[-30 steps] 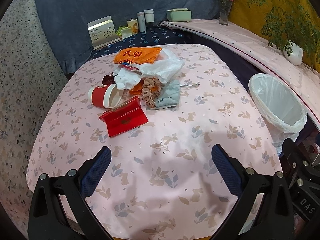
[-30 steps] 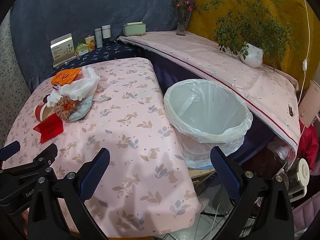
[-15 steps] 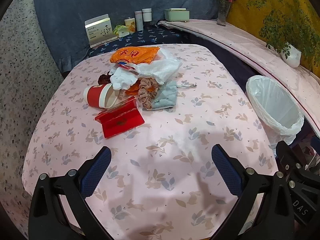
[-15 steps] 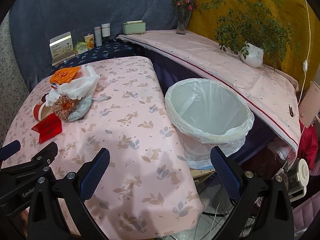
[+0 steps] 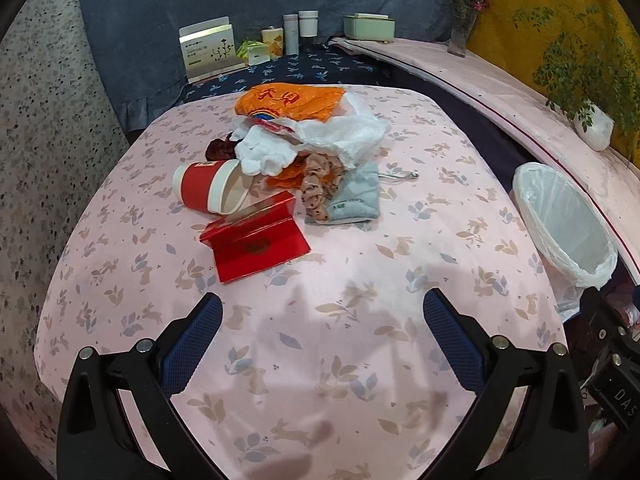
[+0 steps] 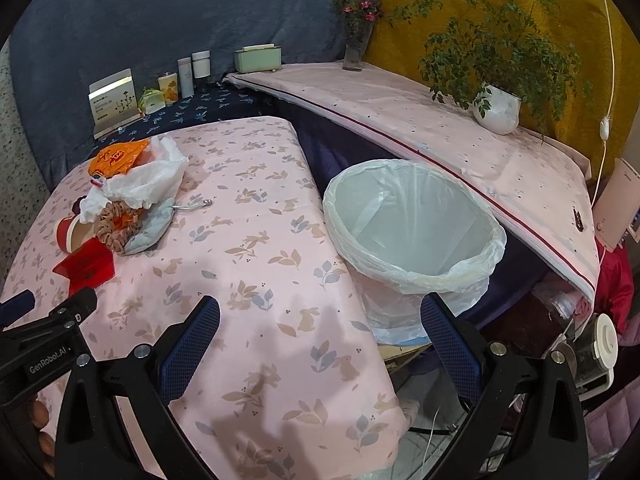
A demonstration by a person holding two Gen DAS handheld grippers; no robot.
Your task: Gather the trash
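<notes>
Both tongs are apart and hold nothing. The trash pile [image 5: 296, 160] lies ahead of the left tongs [image 5: 322, 334]; the bin [image 6: 412, 232] stands just ahead of the right tongs [image 6: 320, 334].

potted plant [image 6: 498, 108] on shelf | flower vase [image 6: 354, 50] | green box [image 6: 257, 58], possibly tissues

Left wrist view looks down across the table [image 5: 328, 344] toward the trash pile [image 5: 288, 152]; right wrist view faces the bin [image 6: 412, 232]. Both share table, pile, bin.
</notes>
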